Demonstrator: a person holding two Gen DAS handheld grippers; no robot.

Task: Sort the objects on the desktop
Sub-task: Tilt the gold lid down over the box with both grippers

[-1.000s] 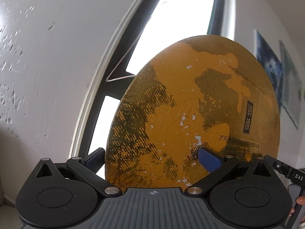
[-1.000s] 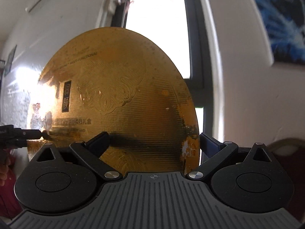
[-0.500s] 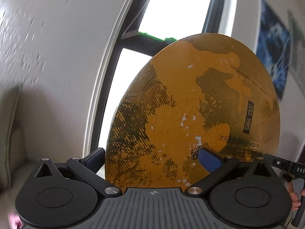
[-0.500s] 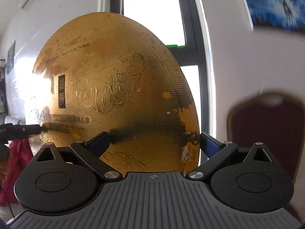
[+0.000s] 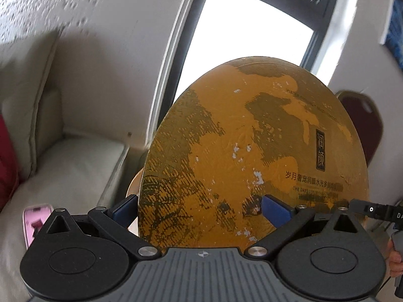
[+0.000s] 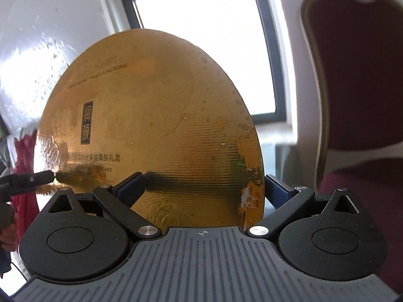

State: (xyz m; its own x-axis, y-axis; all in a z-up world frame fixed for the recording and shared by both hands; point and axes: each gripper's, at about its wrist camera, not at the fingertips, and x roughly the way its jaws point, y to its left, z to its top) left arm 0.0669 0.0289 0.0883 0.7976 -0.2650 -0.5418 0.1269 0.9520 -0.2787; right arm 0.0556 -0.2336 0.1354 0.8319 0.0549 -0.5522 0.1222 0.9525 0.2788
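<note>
Two grippers are clamped on the same thing here, a round gold lid, held up in the air on edge.

Left wrist view: the left gripper [image 5: 200, 207] has its blue fingers [image 5: 273, 212] pinched on the gold lid [image 5: 252, 156], one on each face. The lid's lower rim drops behind the gripper body, so that part is hidden. Its face is pretty worn, with dark scuffed patches and white chips, and there's a dark label plus lines of printed text on the right side, too small to read properly. The other gripper's black finger tip [image 5: 372, 210] pokes in from the right edge and touches the lid's rim. A bit of a hand [image 5: 394, 259] shows at the far right, mostly cut off. Behind it: a pale sofa [image 5: 68, 161], a pink phone-like thing [image 5: 35, 220] lying on it and half hidden by the gripper, a window [image 5: 252, 30], and a dark red chair [image 5: 365, 125] peeking past the lid.

Right wrist view: the right gripper [image 6: 204, 185] grips the same lid [image 6: 156, 136] the same way, fingers [image 6: 131, 186] closed on its two faces. This side looks shinier, with an embossed pattern. The left gripper's tip [image 6: 32, 178] comes in from the left, blurred. The red chair [image 6: 357, 100] fills the right side, soft and out of focus.
</note>
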